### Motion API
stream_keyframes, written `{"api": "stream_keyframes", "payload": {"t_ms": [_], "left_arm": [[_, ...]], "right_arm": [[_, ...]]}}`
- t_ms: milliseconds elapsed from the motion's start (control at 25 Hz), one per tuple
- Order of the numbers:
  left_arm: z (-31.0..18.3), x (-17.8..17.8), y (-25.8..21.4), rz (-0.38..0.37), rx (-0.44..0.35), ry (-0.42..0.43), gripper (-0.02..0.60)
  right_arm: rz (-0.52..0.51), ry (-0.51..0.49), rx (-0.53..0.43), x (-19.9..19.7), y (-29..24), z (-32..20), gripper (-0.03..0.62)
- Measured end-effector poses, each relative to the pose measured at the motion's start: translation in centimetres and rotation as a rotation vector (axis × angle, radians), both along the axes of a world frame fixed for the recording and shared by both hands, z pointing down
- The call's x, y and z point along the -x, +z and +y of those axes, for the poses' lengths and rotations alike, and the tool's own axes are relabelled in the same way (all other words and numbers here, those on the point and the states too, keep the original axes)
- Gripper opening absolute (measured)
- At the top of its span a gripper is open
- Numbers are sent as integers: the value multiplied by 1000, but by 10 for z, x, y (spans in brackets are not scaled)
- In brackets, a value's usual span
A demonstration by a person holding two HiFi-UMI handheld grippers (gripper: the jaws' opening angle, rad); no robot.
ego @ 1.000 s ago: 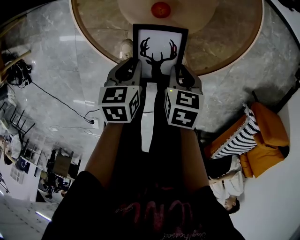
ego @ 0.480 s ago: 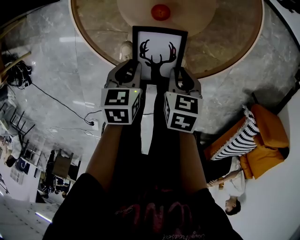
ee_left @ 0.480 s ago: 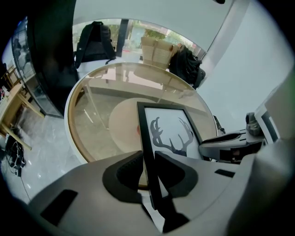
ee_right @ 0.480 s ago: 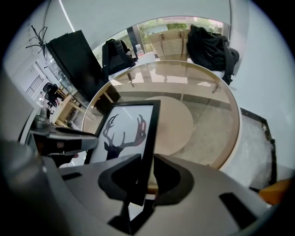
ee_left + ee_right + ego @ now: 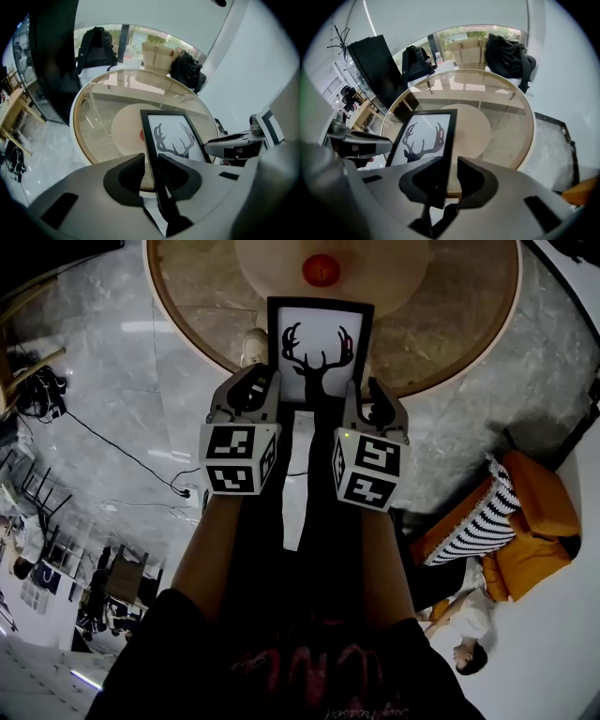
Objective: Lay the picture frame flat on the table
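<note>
The picture frame [image 5: 319, 343] is black with a white print of a dark antlered deer head. It stands tilted in the air over the near rim of the round glass table [image 5: 450, 343]. My left gripper [image 5: 251, 395] is shut on the frame's left edge and my right gripper [image 5: 373, 401] on its right edge. In the left gripper view the frame [image 5: 173, 140] runs up from between the jaws [image 5: 151, 171]. The right gripper view shows the frame [image 5: 423, 136] the same way, with the gripper [image 5: 449, 183] clamped on its edge. The lower part of the frame is hidden behind the grippers.
A red round object [image 5: 321, 268] shows at the table's middle, above its beige base. Right of me stands an orange seat [image 5: 534, 512] with a striped cushion, and a person [image 5: 459, 620] is near it. Cables [image 5: 112, 442] cross the marble floor. Dark bags [image 5: 506, 54] sit beyond the table.
Both grippers keep the same hold on the frame. The frame and grippers sit slightly lower in the head view, as does the table. The person at lower right has shifted.
</note>
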State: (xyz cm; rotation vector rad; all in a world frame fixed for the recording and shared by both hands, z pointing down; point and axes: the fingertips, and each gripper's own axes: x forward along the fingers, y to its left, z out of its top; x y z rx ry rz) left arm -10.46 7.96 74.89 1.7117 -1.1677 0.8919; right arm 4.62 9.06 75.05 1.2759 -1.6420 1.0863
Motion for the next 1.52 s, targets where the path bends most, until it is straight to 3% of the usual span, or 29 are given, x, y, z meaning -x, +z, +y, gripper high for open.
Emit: {"api": "stream_keyframes", "payload": {"t_ms": [280,640,1080,1520], "left_arm": [[-8,3,-28,-2,-58,2,83],[-30,1,-88,13,-174,5,29],[-57,-18,-196,40,-366,87,11],[-84,-12,-308,16,-569,68,10]], "right_arm": [[-4,18,-60,-5,-30,-6,92],[-23,-8,-205,11,-94,-30,40],[-44,-31,-403,25,-202,-61,21],[-73,-58,-589,32,-314,-85,20]]}}
